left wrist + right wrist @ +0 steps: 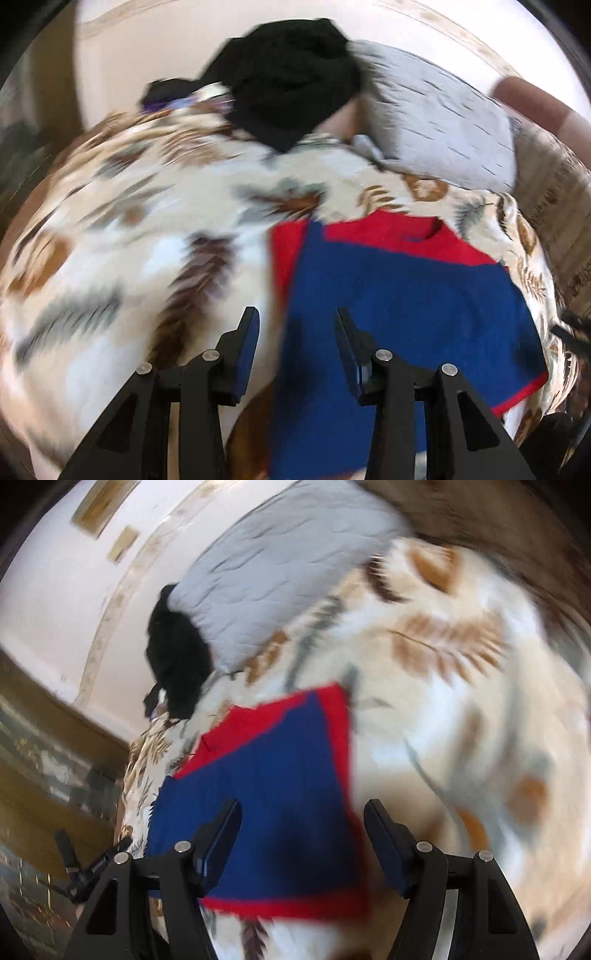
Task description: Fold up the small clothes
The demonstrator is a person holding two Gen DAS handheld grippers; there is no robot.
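Leaf-patterned bedspread under blue-and-red garment, left hand-held gripper and right hand-held gripper both wide open, empty.

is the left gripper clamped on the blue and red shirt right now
No, the left gripper is open above the blue and red shirt, with a clear gap between its fingers and no cloth pinched.

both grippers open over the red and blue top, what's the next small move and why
Probably lower the left gripper onto the near left edge of the red and blue top and pinch it: both grippers are open and empty, the right gripper too, and the top lies spread on the bedspread.
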